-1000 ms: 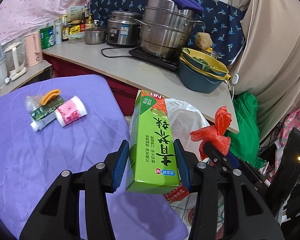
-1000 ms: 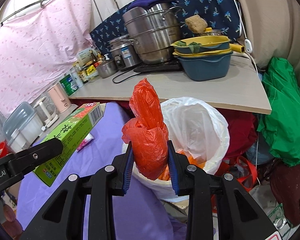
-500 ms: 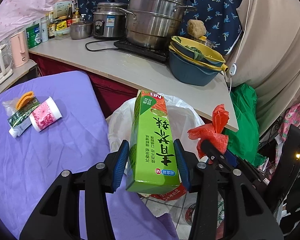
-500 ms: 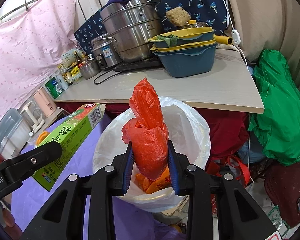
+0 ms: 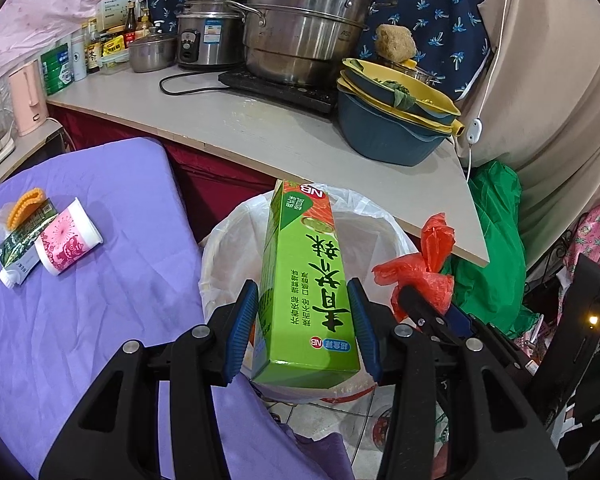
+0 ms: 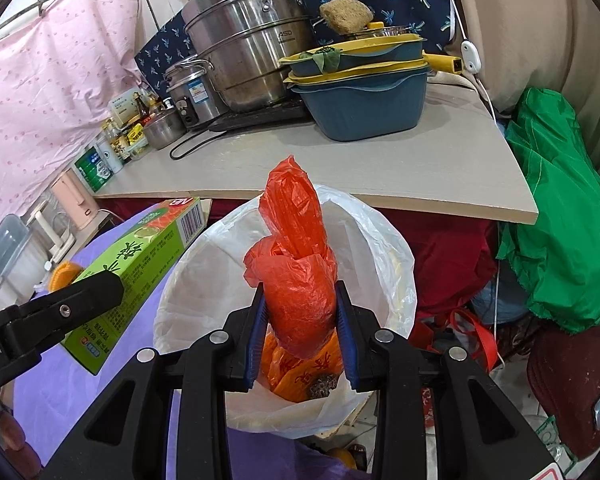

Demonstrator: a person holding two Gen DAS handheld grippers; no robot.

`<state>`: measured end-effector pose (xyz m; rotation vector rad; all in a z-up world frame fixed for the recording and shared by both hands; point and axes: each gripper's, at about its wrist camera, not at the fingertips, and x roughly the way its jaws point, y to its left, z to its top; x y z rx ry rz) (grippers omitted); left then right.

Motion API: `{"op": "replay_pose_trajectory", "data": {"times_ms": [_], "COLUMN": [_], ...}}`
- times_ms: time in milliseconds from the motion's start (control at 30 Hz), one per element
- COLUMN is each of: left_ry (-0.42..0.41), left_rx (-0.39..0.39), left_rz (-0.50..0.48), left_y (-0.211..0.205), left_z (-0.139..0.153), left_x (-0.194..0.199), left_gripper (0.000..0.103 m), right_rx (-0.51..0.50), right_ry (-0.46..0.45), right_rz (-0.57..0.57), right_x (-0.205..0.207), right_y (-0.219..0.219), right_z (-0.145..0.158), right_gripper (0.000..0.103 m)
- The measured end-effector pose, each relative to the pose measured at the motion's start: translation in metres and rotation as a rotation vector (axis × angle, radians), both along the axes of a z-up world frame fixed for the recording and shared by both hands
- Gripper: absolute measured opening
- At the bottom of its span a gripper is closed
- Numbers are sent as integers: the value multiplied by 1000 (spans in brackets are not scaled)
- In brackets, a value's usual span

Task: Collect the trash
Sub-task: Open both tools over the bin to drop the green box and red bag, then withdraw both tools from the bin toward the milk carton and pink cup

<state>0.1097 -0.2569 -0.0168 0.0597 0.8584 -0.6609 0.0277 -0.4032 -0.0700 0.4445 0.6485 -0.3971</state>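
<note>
left gripper (image 5: 303, 322) is clamped on a green tea box (image 5: 306, 280), right gripper (image 6: 302, 330) squeezes a crumpled red plastic bag (image 6: 300, 276), both over the white-lined trash bin (image 6: 396, 264).

Bin mouth (image 6: 396, 248) open below, counter edge (image 6: 420, 200) close behind, orange wrappers (image 6: 296, 372) inside

Bin (image 6: 396, 264) floor under orange wrappers (image 6: 296, 368)

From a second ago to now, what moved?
Both grippers came forward and down over the white-lined trash bin. The left gripper carried the green carton, the right gripper the red plastic bag. Neither let go. The pink cup stayed on the purple cloth.
</note>
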Motion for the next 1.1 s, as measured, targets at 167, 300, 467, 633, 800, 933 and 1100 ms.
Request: {"op": "replay_pose_trajectory", "data": {"times_ms": [167,300,467,633,800,933,1100], "left_ry": [5,8,5,-3,-10,-19,-32], "left_rx": [4,4,3,0,-5,-13,-22], "left_rz": [3,16,28,46,76,105,155], "left_y": [-4,-4,-2,6,24,43,74], "left_z": [-3,-5,-4,1,8,15,23], "left_x": [5,8,12,14,16,18,21], "left_gripper": [44,45,55,58,58,59,59], "right_rx": [-4,-6,-13,-21,-31,-39,-58], "right_ry": [3,-11,-29,-40,-50,-59,-68], "right_rz": [1,-16,-21,-12,6,33,83], "right_x": [6,6,7,8,9,11,19], "right_y": [1,1,2,8,21,37,66], "right_z": [-1,0,8,16,25,32,42], "right_gripper": [32,49,54,54,55,55,58]}}
